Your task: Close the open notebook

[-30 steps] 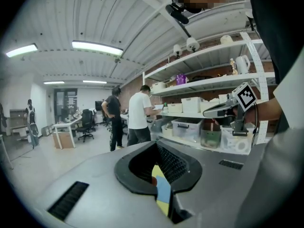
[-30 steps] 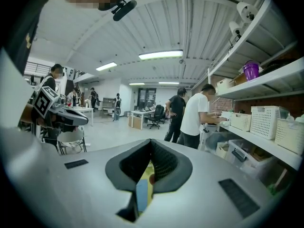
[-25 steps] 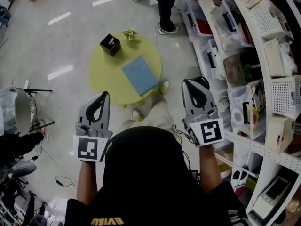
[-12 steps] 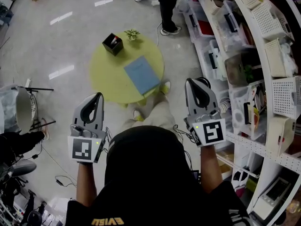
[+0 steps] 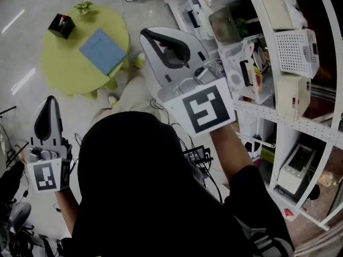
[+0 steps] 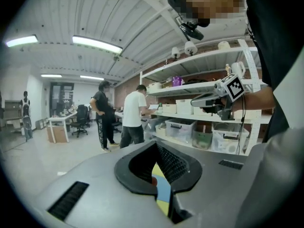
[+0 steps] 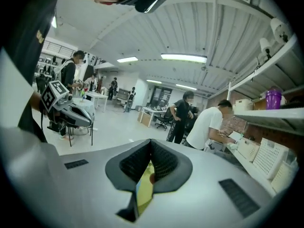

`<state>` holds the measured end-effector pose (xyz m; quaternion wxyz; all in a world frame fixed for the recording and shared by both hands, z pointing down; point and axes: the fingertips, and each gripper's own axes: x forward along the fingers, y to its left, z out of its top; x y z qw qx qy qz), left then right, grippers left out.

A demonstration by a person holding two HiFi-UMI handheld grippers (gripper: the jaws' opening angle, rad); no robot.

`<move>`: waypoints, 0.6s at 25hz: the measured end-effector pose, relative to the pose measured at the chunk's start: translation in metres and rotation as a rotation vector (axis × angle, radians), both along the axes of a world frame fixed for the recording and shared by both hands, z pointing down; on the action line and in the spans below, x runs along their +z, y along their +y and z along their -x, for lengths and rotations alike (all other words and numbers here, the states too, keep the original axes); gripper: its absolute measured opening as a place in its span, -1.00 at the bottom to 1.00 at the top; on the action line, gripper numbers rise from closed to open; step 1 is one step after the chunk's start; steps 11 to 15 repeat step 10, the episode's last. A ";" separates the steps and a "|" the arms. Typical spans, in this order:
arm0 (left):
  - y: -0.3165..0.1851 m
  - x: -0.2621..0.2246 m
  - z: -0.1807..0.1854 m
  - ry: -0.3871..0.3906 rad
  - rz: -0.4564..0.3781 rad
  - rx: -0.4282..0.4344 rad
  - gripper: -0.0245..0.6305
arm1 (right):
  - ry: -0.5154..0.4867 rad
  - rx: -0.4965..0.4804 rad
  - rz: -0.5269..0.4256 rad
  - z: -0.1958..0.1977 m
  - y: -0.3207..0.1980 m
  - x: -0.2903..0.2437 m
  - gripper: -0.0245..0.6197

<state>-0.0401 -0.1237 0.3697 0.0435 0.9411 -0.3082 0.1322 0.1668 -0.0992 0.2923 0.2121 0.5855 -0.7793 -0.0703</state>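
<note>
The blue notebook (image 5: 102,50) lies closed and flat on the round yellow-green table (image 5: 64,68), at the upper left of the head view. My left gripper (image 5: 49,101) hangs low at the left edge, well short of the table, jaws shut and empty. My right gripper (image 5: 148,34) is raised close to the head camera, to the right of the table, also shut with nothing in it. In the left gripper view the jaws (image 6: 156,145) meet and the right gripper (image 6: 216,99) shows ahead. The right gripper view shows its jaws (image 7: 150,142) together.
A black box (image 5: 60,24) and a small plant (image 5: 83,6) stand on the table's far side. White shelves with storage bins (image 5: 278,52) run along the right. Two people (image 6: 133,122) stand by the shelves further off. Cables lie on the floor.
The right gripper has risen toward the head camera and rolled. The head view has swung, so the table now sits at the upper left. The left gripper has dropped to the lower left.
</note>
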 end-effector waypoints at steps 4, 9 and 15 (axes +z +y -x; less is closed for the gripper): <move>-0.002 0.035 0.018 0.100 0.167 -0.068 -0.87 | 0.039 0.017 0.046 -0.014 0.019 0.003 -0.92; -0.020 0.071 0.059 0.179 0.316 -0.195 -0.87 | 0.061 0.031 0.074 -0.023 0.030 0.017 -0.92; -0.024 0.077 0.068 0.186 0.334 -0.218 -0.87 | 0.067 0.032 0.084 -0.024 0.031 0.021 -0.92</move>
